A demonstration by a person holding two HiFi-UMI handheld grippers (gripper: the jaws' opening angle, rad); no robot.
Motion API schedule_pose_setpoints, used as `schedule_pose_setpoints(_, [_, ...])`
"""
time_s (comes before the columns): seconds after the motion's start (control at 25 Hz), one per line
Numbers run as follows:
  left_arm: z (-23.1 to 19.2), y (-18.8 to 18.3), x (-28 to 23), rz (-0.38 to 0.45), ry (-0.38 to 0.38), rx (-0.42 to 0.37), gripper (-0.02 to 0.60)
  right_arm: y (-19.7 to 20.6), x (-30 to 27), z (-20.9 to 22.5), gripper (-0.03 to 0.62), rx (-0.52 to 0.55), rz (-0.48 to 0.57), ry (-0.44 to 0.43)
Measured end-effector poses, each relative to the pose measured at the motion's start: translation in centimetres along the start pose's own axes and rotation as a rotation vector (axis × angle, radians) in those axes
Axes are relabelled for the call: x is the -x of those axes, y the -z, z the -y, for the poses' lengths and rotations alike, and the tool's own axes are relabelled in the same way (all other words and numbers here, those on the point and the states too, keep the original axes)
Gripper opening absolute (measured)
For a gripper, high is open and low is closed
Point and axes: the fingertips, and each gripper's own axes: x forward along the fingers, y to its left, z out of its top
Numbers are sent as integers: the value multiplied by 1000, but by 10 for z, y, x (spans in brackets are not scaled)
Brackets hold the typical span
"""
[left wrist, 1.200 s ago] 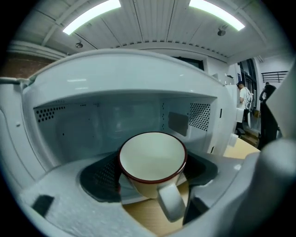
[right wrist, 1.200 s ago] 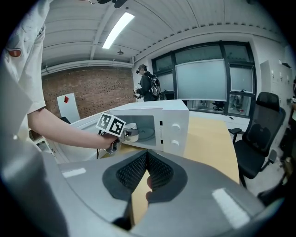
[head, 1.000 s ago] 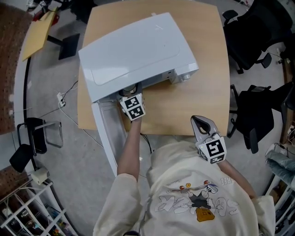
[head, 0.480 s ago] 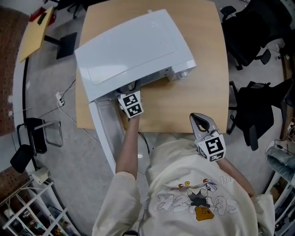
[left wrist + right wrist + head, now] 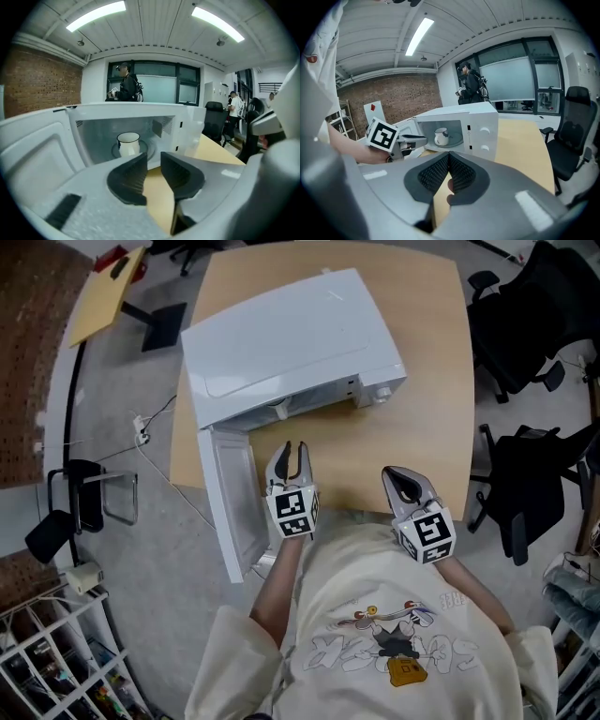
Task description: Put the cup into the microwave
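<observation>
The cup (image 5: 128, 143) stands inside the microwave (image 5: 281, 338), door (image 5: 230, 498) open; if my empty left tongs (image 5: 292, 454), just closing to a slit, or shut right tongs (image 5: 401, 480) shove that door hard, I could topple it.

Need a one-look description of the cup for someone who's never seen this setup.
Find the white microwave on the wooden table, its door swung open. Inside, on the round glass plate, stands the cup. It is white with a dark rim, and it is the only thing in the cavity.
</observation>
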Motion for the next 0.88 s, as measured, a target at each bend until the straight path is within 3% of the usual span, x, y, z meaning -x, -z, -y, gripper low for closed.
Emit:
schedule_pose_setpoints(0.12, [29,-15,37,25,49,9,5,-2,-1,-7,8,7,9,-35])
schedule_pose_setpoints(0.28, [59,-33,71,42,116,43,5,-2,-4,-14,8,21,14,-65])
schedule_pose_setpoints(0.48, [92,-34,92,21,211,0,5,-1,-3,-18,7,26,16,-91])
schedule_pose_setpoints(0.88, [108,-28,89,-31,244,-43,5,3,1,-12,7,9,21,-105])
